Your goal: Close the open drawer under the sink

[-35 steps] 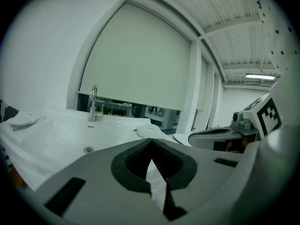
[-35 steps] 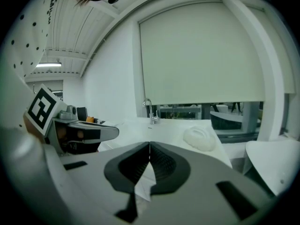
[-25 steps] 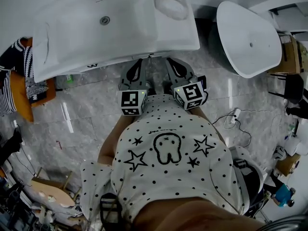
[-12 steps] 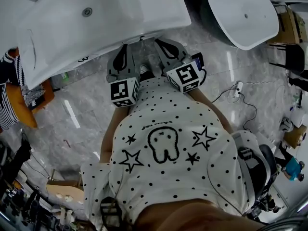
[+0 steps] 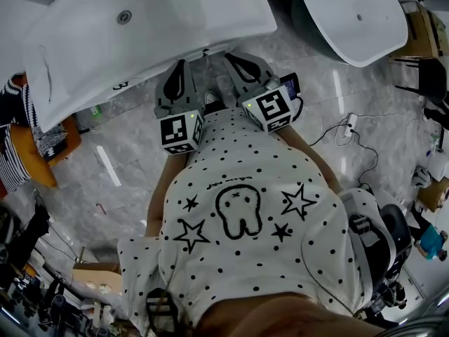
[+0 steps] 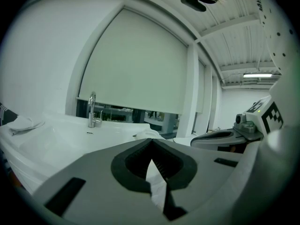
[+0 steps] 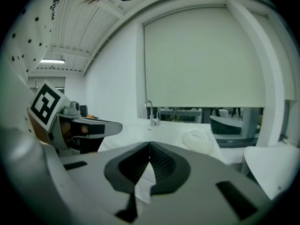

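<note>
White sink (image 5: 175,20) up front; L gripper (image 6: 151,146) & R gripper (image 7: 149,146) jaws closed, empty; shirt (image 5: 238,258) print unreadable

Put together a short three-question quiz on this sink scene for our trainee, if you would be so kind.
1. True or false: the left gripper holds a cloth in its fingers.
2. Where are the two grippers? A) over the drain; B) side by side at the front edge of the sink; C) lying on the floor.
3. Is the drawer visible in the head view?

Key:
1. False: its fingers are together and empty, as are those of the right gripper.
2. B.
3. No; the sink hides whatever is beneath it.
</note>
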### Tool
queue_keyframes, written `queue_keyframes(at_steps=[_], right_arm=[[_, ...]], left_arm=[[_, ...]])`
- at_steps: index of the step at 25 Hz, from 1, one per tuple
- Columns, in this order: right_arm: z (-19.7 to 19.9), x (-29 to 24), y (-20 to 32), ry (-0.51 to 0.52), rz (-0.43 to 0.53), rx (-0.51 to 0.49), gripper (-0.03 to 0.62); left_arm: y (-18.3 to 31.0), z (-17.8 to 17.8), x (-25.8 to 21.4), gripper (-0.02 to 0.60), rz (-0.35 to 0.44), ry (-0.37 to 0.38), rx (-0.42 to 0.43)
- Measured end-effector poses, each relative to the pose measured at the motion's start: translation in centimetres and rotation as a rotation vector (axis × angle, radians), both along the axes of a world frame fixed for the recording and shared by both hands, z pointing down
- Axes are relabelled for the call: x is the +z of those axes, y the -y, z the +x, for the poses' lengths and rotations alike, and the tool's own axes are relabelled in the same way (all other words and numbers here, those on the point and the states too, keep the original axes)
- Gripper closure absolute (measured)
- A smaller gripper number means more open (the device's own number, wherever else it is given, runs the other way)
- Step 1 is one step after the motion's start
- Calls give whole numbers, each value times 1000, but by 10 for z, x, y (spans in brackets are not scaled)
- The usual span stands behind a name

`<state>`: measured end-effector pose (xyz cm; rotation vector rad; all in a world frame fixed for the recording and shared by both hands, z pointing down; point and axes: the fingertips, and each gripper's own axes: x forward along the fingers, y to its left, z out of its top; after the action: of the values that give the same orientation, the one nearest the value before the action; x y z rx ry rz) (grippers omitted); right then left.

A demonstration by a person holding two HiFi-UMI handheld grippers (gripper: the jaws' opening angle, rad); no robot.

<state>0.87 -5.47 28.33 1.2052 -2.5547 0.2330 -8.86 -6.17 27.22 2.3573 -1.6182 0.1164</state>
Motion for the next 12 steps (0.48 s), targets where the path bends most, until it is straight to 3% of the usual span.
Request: queue_keyframes(at_steps=[12], right_arm=[[35, -4, 0, 2, 14, -31, 580]], left_arm=[[-1, 33, -7, 577, 13, 6, -42]])
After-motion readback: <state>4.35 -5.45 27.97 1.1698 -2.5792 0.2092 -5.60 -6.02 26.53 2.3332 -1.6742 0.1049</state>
